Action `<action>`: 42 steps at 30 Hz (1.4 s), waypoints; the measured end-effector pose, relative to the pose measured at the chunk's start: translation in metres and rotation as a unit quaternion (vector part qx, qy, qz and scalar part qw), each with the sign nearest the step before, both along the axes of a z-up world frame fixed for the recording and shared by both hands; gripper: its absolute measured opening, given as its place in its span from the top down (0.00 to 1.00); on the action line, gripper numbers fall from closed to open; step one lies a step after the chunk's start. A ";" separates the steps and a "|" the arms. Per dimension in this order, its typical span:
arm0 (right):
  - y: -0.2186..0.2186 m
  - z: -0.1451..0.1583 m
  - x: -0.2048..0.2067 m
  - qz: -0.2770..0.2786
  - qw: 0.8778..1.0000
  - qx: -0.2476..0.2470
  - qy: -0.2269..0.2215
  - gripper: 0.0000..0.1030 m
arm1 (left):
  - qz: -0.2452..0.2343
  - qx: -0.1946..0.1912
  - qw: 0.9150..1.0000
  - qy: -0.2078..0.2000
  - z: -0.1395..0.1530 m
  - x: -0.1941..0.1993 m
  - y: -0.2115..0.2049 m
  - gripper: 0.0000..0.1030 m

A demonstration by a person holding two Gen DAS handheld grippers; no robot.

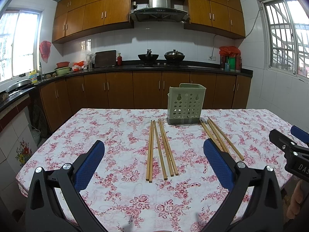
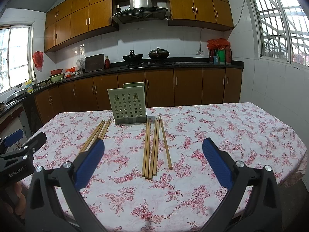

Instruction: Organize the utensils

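Chopsticks lie in two loose bundles on the floral-clothed table (image 1: 119, 193): the left bundle (image 1: 161, 148) and the right bundle (image 2: 154, 147) both sit near the middle, flat and pointing toward the far edge, well apart from each other. The green perforated holder (image 1: 185, 104) stands upright between their far tips, close to the far edge. The left gripper (image 1: 153, 161) and the right gripper (image 2: 153, 160) hover over the near edge, jaws spread wide, holding nothing.
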State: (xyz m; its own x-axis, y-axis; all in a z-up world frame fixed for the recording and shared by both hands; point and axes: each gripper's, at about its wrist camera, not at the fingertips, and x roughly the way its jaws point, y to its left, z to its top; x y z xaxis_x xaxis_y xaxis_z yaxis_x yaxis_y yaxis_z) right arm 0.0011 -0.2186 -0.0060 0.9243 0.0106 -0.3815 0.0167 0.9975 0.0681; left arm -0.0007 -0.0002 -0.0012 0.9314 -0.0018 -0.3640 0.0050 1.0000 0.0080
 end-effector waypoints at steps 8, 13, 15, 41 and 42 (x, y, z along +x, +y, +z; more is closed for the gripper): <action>0.000 0.000 0.000 0.000 1.000 0.000 0.000 0.04 | 0.000 0.000 1.000 0.000 0.000 -0.001 0.000 0.02; 0.000 0.000 0.000 0.000 1.000 0.001 0.001 0.04 | 0.000 0.000 1.000 0.000 0.000 -0.001 0.001 0.02; 0.000 0.000 0.000 0.000 1.000 0.001 0.000 0.04 | 0.000 0.000 1.000 0.000 0.000 -0.001 0.001 0.02; 0.002 0.001 0.003 0.000 1.000 0.002 0.003 0.04 | 0.004 0.002 1.000 0.005 -0.005 -0.003 0.003 0.02; 0.002 0.001 0.003 -0.001 1.000 0.002 0.004 0.04 | 0.006 0.003 1.000 0.006 -0.006 -0.003 0.004 0.02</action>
